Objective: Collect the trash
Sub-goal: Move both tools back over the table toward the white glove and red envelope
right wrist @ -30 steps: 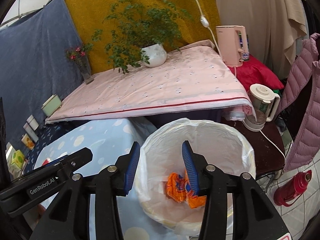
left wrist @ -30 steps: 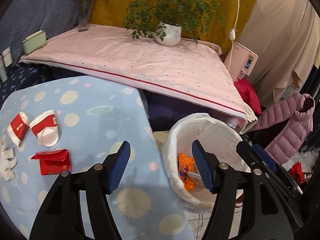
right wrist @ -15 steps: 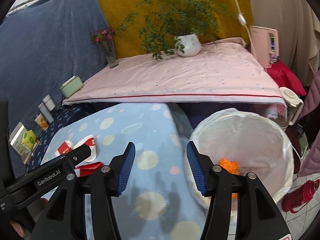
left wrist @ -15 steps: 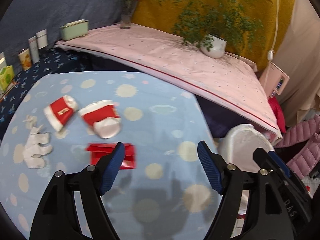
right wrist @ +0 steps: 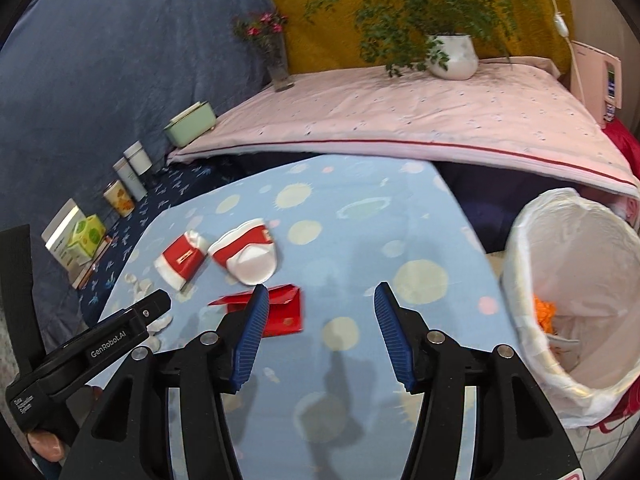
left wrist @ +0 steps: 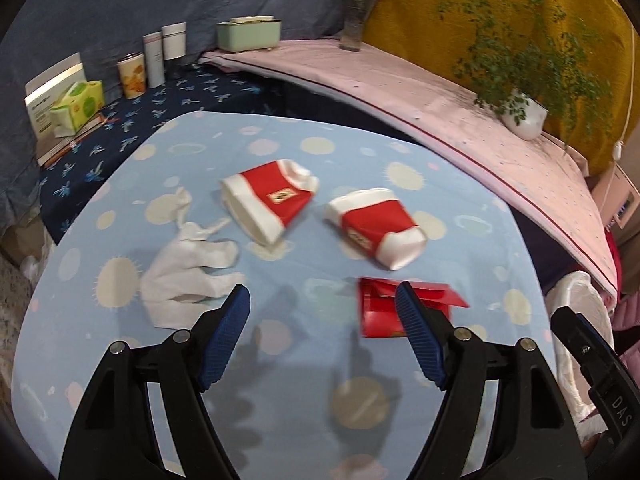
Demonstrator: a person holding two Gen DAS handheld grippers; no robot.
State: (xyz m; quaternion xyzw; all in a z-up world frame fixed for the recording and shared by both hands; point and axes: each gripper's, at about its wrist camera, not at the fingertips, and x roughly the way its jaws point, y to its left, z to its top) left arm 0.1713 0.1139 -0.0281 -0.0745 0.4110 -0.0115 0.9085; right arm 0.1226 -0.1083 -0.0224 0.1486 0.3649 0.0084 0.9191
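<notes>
Two crushed red-and-white paper cups (left wrist: 268, 204) (left wrist: 376, 228), a flat red packet (left wrist: 380, 312) and a crumpled white glove (left wrist: 188, 272) lie on the blue dotted table (left wrist: 280, 360). My left gripper (left wrist: 322, 320) is open and empty, hovering over the table between glove and packet. My right gripper (right wrist: 320, 316) is open and empty, just right of the red packet (right wrist: 280, 312); the cups (right wrist: 182, 260) (right wrist: 248, 260) lie beyond. The white-lined trash bin (right wrist: 568, 280) stands at the right with orange wrappers (right wrist: 544, 312) inside.
A pink-covered bench (right wrist: 400, 120) behind holds a potted plant (right wrist: 452, 56), a flower vase (right wrist: 276, 64) and a green box (right wrist: 190, 128). Tins and a tissue box (left wrist: 80, 108) line the left side. The bin's edge (left wrist: 580, 320) shows right of the table.
Both grippers have swung left, away from over the bin and across the table towards the trash. Both stay open and empty.
</notes>
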